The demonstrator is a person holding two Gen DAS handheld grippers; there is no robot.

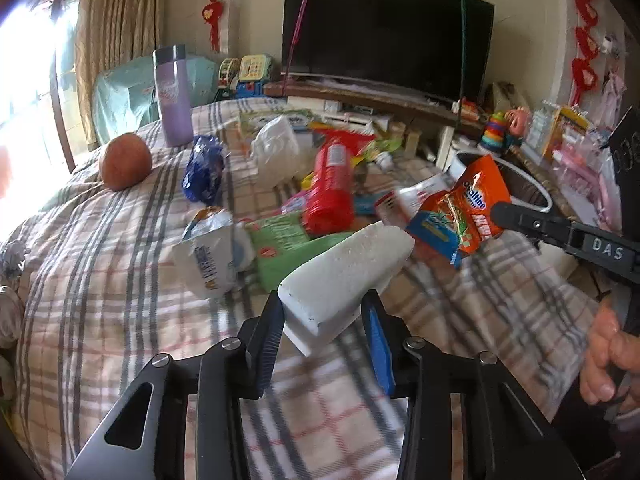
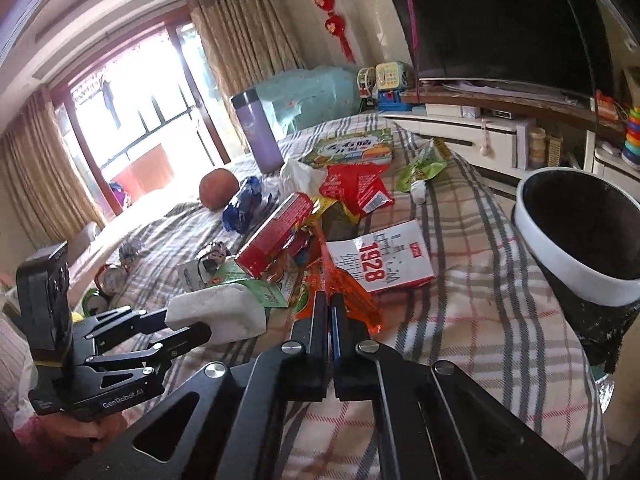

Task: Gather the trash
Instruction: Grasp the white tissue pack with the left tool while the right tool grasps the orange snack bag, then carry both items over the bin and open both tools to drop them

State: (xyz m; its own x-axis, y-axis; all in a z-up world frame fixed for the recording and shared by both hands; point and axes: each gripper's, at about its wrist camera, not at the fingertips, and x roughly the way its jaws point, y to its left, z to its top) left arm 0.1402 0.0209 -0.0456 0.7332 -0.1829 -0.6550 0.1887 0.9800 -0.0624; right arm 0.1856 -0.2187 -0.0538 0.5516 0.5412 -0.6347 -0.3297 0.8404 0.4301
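My left gripper [image 1: 323, 305] is shut on a white foam block [image 1: 348, 272], held just above the plaid bedcover [image 1: 120, 280]. In the right wrist view the same gripper [image 2: 188, 323] shows at the left with the foam block [image 2: 218, 312] between its fingers. My right gripper [image 2: 329, 298] is shut on an orange snack wrapper [image 2: 354, 300]. In the left wrist view that wrapper [image 1: 468, 208] hangs from the right gripper's tip [image 1: 500, 214] above the bed. A black bin with a white rim [image 2: 576, 284] stands at the bed's right side.
A heap of trash lies mid-bed: a red packet [image 2: 276, 236], a white "1928" card [image 2: 380, 258], a green packet [image 1: 280, 240], a blue wrapper [image 1: 204, 168], a white bag [image 1: 276, 148]. A purple tumbler [image 1: 173, 96] and a round fruit [image 1: 125, 162] sit further back. A TV [image 1: 384, 36] on its stand lies beyond.
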